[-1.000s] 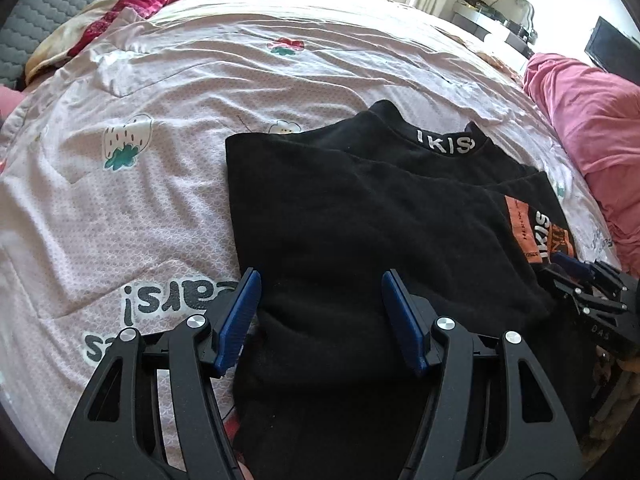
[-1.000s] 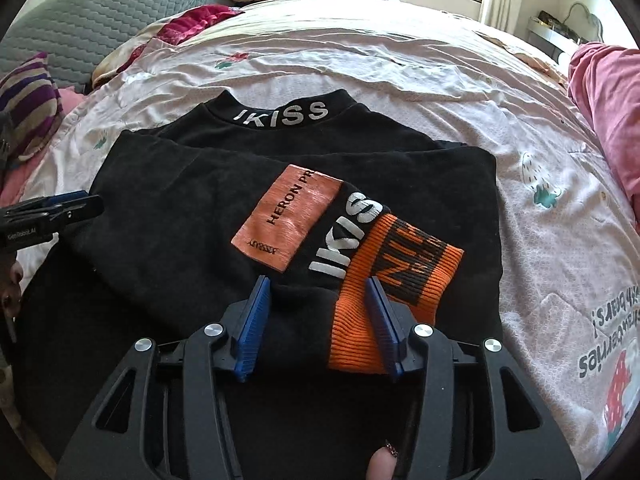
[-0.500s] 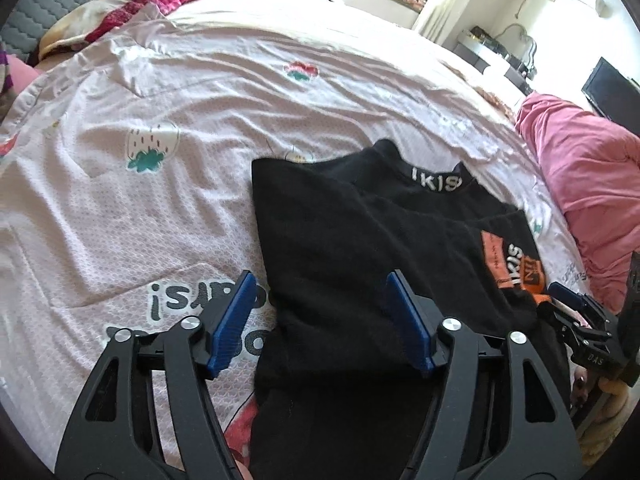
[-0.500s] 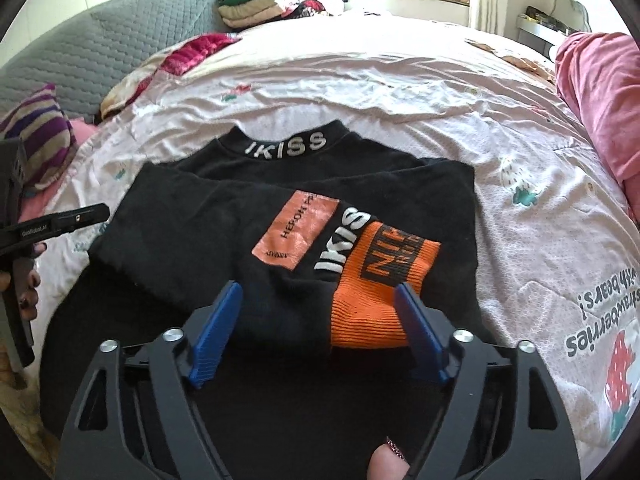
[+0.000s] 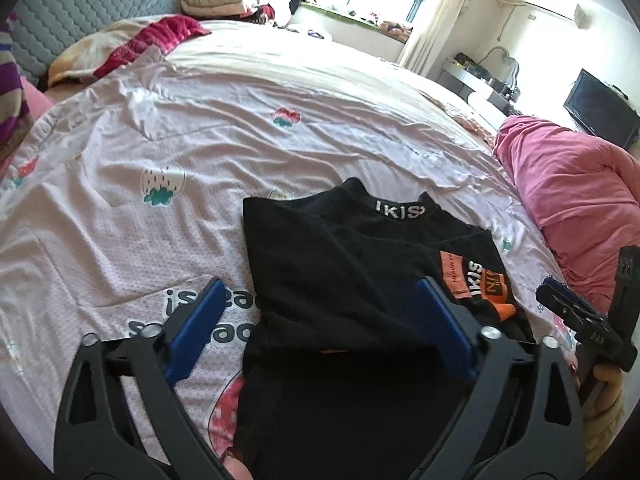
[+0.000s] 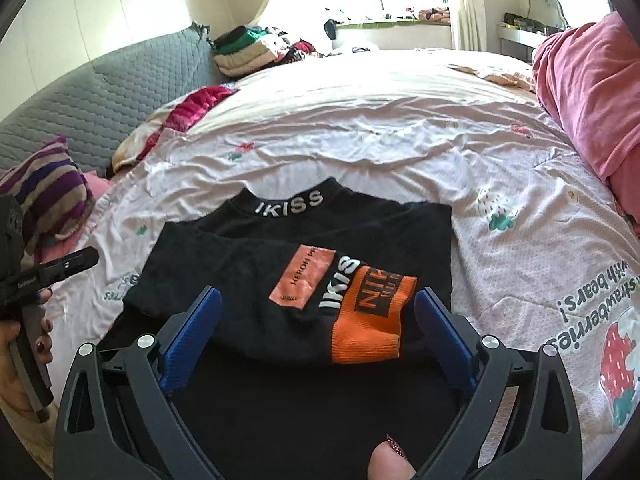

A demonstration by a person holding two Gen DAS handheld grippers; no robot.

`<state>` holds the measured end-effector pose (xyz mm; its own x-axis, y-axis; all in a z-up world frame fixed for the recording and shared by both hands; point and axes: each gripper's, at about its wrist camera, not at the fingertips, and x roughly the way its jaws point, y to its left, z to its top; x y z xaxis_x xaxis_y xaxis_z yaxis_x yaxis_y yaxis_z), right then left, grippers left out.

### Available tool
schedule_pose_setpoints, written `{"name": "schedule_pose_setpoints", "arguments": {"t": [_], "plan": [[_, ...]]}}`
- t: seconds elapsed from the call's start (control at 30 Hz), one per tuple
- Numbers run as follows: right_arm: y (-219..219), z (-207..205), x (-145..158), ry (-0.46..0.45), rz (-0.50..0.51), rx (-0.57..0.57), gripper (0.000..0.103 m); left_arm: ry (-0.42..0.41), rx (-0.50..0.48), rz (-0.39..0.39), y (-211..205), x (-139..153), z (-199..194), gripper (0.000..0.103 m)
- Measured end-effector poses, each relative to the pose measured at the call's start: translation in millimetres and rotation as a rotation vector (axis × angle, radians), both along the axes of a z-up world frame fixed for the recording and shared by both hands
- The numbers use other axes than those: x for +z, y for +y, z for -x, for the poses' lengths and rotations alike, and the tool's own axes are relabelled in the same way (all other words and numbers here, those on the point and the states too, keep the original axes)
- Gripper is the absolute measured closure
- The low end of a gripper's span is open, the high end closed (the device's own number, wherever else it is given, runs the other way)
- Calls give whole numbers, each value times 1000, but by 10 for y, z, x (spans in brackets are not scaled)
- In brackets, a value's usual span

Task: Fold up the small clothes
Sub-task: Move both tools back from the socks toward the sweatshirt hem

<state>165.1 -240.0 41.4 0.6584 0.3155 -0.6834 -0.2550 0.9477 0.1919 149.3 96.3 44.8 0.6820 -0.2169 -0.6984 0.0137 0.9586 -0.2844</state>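
Our black sweater (image 6: 304,248) lies partly folded on the bed sheet (image 6: 360,144), its orange cuff (image 6: 370,320) between our right gripper (image 6: 316,332) fingers. Both grippers are spread wide, released; the left gripper (image 5: 320,332) straddles the sweater's left edge. A pink blanket (image 5: 572,192) lies beyond, to the right.

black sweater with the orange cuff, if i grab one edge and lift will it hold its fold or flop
The black sweater will likely flop: it is soft knit, lying in loose layers. The folded-over sleeve with the orange cuff lies loose on top, so it would probably slide off. The wrinkled bedsheet may drag against it.
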Motion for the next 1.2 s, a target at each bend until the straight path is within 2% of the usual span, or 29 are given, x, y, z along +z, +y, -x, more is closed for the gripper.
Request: {"name": "schedule_pose_setpoints", "arguments": {"t": [0.47, 0.67, 0.83, 1.2], "plan": [[-76, 299, 149, -57, -50, 1, 5, -49, -1, -7, -118, 177, 273, 10], [-129, 550, 139, -68, -35, -1, 5, -46, 2, -19, -169, 135, 473, 10], [-199, 786, 81, -67, -8, -11, 5, -22, -9, 44, -156, 57, 701, 10], [-378, 1281, 14, -55, -16, -16, 5, -8, 48, 20, -51, -30, 1104, 10]]}}
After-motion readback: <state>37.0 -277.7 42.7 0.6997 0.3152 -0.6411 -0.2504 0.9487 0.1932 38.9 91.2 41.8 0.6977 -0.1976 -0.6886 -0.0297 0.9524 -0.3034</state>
